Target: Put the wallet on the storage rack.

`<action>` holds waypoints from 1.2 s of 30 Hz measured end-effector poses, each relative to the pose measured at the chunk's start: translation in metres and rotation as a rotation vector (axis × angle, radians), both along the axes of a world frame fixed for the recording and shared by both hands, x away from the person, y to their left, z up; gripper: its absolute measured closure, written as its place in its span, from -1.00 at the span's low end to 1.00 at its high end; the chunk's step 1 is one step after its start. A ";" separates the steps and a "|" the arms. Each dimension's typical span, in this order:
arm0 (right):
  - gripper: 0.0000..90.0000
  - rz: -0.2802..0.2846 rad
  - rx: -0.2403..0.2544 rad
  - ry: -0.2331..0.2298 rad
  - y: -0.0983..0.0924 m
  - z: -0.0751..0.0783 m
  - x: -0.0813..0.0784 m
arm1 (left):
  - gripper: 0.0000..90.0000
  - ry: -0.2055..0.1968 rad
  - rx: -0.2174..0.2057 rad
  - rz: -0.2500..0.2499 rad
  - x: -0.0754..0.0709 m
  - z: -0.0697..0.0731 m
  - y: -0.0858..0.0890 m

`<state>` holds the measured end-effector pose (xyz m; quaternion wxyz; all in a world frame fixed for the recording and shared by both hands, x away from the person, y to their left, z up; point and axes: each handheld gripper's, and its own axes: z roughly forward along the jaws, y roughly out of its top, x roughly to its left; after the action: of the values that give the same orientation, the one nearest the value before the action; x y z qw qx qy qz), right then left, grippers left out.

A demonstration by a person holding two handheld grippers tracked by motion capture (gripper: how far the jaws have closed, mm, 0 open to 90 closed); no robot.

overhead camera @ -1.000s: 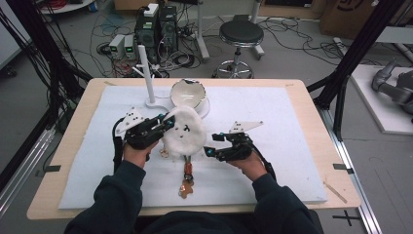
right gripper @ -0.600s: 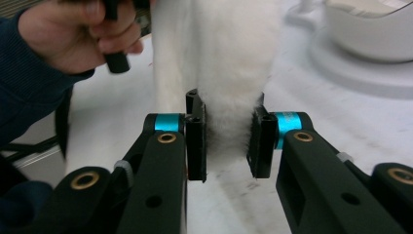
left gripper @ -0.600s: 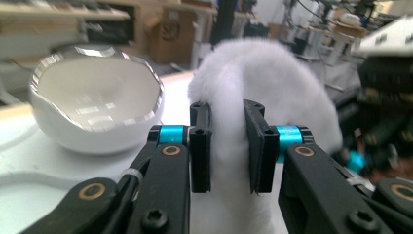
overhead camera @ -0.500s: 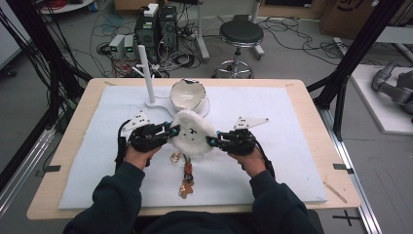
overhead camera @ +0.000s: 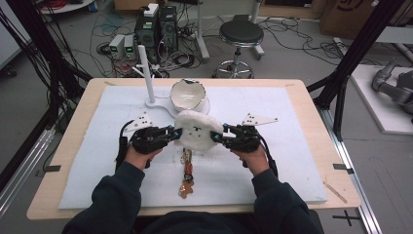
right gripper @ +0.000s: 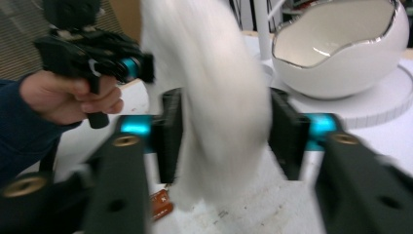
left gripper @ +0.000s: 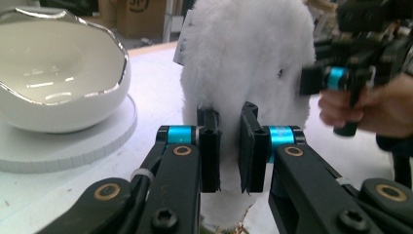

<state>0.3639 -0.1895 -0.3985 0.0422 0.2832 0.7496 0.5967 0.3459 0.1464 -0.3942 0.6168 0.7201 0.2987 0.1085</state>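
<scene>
A fluffy white plush (overhead camera: 196,130) is lifted over the middle of the white mat, with a few small dark marks on its top. My left gripper (overhead camera: 171,132) is shut on its left edge; in the left gripper view the jaws pinch the fur (left gripper: 248,58) low down. My right gripper (overhead camera: 223,134) is at the plush's right edge. In the right gripper view its jaws stand wide apart with the blurred fur (right gripper: 214,97) hanging between them. A brown charm string (overhead camera: 185,180) trails from under the plush toward the person.
A white egg-shaped bowl with a silver rim (overhead camera: 187,95) sits on a round base just behind the plush. A white upright post (overhead camera: 146,73) stands to its left. The white mat (overhead camera: 292,146) covers most of the wooden table (overhead camera: 336,161).
The plush has been lifted and turned flatter between the hands. My right gripper has moved left from apart to around the plush's right edge. The left gripper kept its hold.
</scene>
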 end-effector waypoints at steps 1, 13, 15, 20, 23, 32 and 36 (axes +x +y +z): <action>-0.04 -0.010 -0.008 0.010 0.001 -0.001 0.001 | 0.79 -0.004 -0.046 -0.005 0.000 0.001 0.001; 0.59 0.084 -0.037 0.048 0.007 -0.008 0.001 | 0.77 0.018 -0.068 -0.009 0.001 -0.004 0.004; 0.62 0.076 -0.036 0.040 0.005 -0.007 0.001 | 0.76 0.027 -0.048 -0.019 0.002 -0.005 0.003; 0.71 0.066 -0.021 0.007 -0.002 -0.003 0.001 | 0.57 0.029 0.028 -0.014 0.002 -0.008 -0.002; 0.73 0.092 0.010 0.000 -0.003 -0.002 -0.001 | 0.18 0.013 0.020 0.019 0.004 -0.007 0.001; 0.73 0.145 0.035 0.015 -0.002 -0.002 0.000 | 0.06 0.009 -0.104 -0.076 0.011 -0.007 0.002; 0.70 0.116 0.042 0.023 -0.005 -0.002 0.001 | 0.58 0.003 -0.094 -0.091 0.008 -0.005 0.001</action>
<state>0.3654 -0.1944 -0.4010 -0.0070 0.2471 0.7526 0.6103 0.3541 0.1472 -0.3994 0.6537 0.7035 0.2711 0.0651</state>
